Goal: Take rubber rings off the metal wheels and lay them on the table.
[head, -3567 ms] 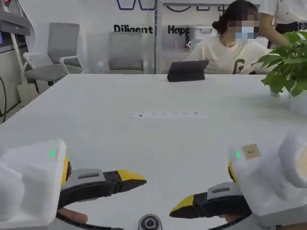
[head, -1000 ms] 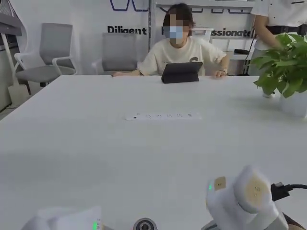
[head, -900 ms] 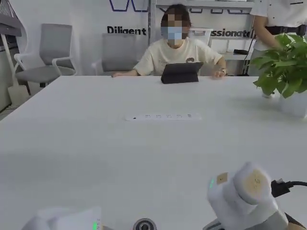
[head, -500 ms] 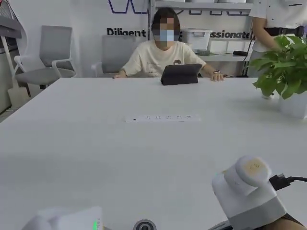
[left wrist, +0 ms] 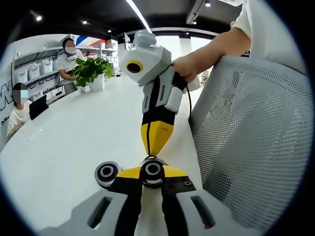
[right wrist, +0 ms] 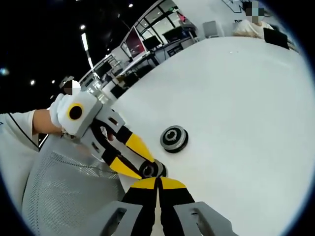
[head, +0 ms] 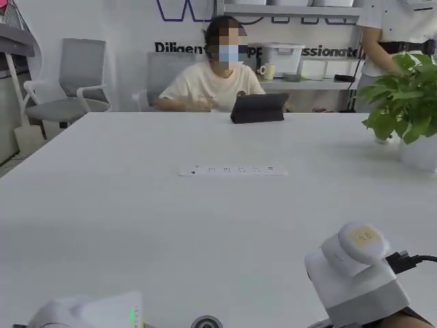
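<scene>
A long white bench [head: 136, 225] took up most of the room, and a white power strip [head: 232, 170] lay flat on it. Beyond the power strip, near the bench's far edge, a dark tablet [head: 258, 108] stood propped with a seated person [head: 208, 82] behind it. Further beyond, grey office chairs [head: 68, 75] stood before a white wall [head: 123, 27] with dark lettering. Right of the power strip, a leafy plant [head: 403, 96] stood on the bench. A standing person [head: 392, 27] and shelves [head: 300, 68] of storage boxes were behind it. On the power strip's near side, a grey mesh chair back [left wrist: 256, 128] stood at the bench's edge. Strip lights [left wrist: 140, 17] crossed a dark ceiling.
</scene>
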`<state>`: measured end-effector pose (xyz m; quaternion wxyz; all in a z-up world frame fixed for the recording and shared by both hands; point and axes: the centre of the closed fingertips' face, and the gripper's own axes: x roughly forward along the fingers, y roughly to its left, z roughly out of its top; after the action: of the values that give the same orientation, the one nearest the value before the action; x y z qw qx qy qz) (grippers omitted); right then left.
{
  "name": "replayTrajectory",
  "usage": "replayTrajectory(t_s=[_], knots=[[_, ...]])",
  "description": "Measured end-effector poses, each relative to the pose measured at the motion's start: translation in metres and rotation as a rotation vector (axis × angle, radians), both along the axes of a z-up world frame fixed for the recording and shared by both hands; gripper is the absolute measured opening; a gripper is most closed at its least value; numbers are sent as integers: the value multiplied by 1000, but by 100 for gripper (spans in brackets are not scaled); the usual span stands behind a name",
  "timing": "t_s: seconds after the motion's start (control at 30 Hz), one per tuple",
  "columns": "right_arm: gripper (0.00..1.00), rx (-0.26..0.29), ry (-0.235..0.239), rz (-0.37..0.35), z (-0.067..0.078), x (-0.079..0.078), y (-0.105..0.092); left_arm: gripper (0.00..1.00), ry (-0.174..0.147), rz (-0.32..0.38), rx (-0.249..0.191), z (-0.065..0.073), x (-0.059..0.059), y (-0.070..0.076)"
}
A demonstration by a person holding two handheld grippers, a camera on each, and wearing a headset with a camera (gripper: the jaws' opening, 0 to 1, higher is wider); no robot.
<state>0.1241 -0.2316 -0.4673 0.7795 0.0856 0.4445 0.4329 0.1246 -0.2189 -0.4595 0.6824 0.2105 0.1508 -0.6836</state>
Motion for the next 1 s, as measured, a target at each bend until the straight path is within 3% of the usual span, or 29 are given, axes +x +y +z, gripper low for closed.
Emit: replayTrajectory(t_s=[1.0], knots=[[0,35,18,-7,8,-1,7,7,3,-4,8,0,-2,0]])
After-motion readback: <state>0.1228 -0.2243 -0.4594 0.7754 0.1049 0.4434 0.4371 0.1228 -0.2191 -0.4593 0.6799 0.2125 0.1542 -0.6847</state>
